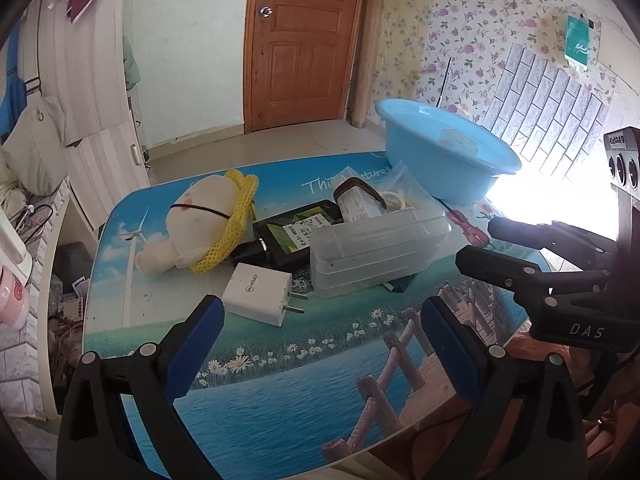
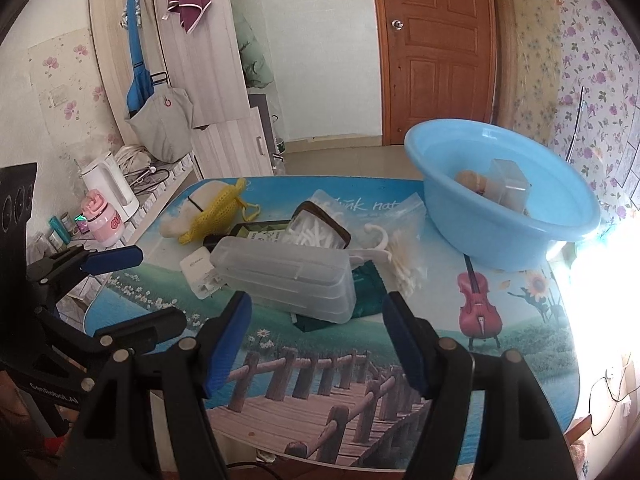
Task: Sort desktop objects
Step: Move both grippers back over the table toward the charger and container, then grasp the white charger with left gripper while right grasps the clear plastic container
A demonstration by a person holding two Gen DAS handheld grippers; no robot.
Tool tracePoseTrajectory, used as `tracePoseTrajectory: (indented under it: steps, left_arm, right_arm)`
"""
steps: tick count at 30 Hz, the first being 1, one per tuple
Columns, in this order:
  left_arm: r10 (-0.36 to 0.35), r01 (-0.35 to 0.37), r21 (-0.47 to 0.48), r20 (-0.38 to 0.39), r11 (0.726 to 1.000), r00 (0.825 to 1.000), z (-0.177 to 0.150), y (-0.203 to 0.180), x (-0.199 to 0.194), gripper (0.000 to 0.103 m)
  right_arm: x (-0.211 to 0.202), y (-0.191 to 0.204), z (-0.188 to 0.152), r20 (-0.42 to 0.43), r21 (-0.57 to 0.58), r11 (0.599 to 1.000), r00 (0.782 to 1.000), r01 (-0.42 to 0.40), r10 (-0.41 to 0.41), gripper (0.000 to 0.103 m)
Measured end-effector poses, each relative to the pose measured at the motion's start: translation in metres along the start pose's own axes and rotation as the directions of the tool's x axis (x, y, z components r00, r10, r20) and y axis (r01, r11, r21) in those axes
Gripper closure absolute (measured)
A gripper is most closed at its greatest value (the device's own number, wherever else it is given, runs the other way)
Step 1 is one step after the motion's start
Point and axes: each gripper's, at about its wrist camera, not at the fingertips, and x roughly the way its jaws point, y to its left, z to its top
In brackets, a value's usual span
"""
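Task is judged barely begun. A couple of items, incl. a clear box (image 2: pixel 510 184), are seen already in the basin (image 2: pixel 560 216) at the tabletop's far right corner. Mid-table pile is left unsorted: case (image 2: pixel 288 276), charger (image 1: pixel 256 288), plush (image 1: pixel 192 220), swabs (image 2: pixel 404 256), black box (image 1: pixel 300 232). Left gripper (image 1: pixel 320 312) and right gripper (image 2: pixel 316 320) are held near the front edge, both released, nothing grasped.

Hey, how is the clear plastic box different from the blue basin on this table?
The clear plastic box is see-through, long and lidded; the blue basin is opaque, round and open-topped. The box lies on the pile of clutter, while the basin stands apart at the table's far side. The basin already holds items. Both are plastic containers.
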Motion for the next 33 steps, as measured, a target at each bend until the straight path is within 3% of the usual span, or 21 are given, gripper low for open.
tracePoseTrajectory:
  steps: [33]
  left_arm:
    - [0.067, -0.074, -0.099, -0.071, 0.992, 0.995, -0.033, 0.049, 0.007, 0.004]
  right_arm:
    - [0.02, -0.01, -0.007, -0.064, 0.035, 0.999, 0.998, 0.016, -0.014, 0.035]
